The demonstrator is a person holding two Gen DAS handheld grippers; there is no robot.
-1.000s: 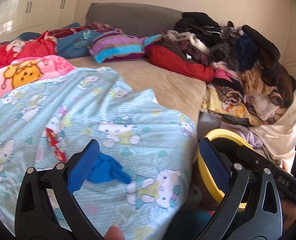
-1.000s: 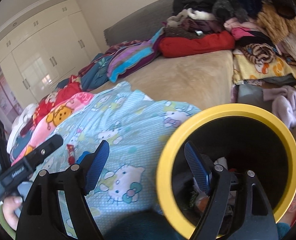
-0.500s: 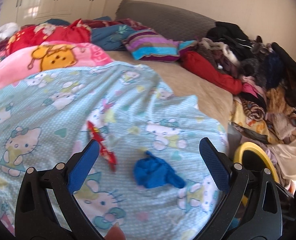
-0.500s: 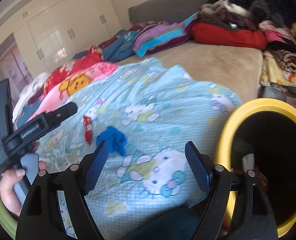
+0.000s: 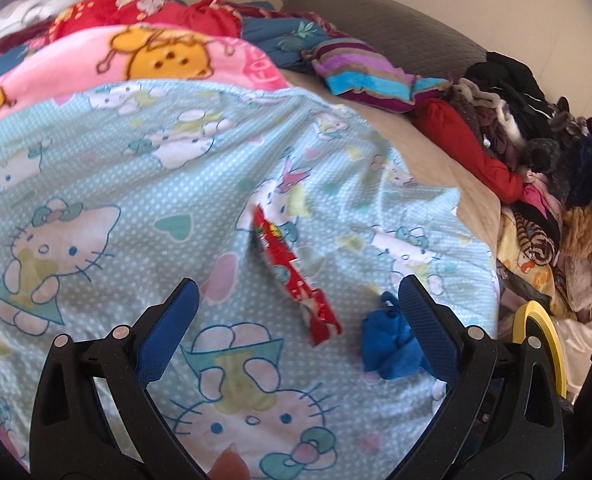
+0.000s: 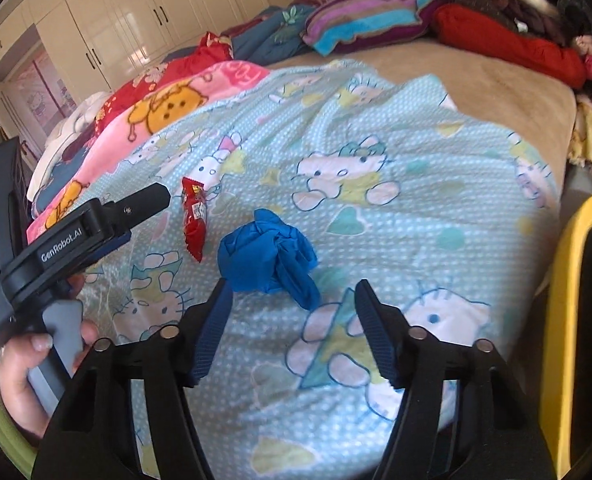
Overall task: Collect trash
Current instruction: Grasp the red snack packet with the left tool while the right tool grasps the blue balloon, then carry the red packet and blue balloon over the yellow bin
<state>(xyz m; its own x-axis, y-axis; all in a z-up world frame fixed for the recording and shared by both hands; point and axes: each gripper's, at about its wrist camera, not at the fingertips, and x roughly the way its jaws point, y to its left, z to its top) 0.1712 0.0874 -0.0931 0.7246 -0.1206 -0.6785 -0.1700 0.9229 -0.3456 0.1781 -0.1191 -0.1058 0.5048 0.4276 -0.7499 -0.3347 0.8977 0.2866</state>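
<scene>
A red snack wrapper [image 5: 294, 276] [image 6: 194, 216] and a crumpled blue wad [image 5: 387, 342] [image 6: 270, 258] lie on the light blue cat-print blanket [image 5: 144, 184] [image 6: 395, 168]. My left gripper [image 5: 296, 312] is open, with the wrapper's near end between its fingers and apart from both pads. The blue wad lies by its right finger. My right gripper [image 6: 294, 300] is open and its jaws are closing; the wad sits just beyond its fingertips, not pressed. The yellow-rimmed black bin [image 5: 543, 336] [image 6: 575, 320] stands at the bed's right side.
A pink bear-print blanket [image 5: 156, 56] and red bedding lie to the left. A striped pillow [image 5: 359, 72] and a heap of clothes [image 5: 535, 160] fill the far right. White wardrobes [image 6: 136, 20] stand behind. A hand [image 6: 28, 364] holds the left gripper's handle.
Both grippers have swung left from the bin and sunk toward the blanket. The wrapper and blue wad now lie close in front. The right jaws have narrowed.
</scene>
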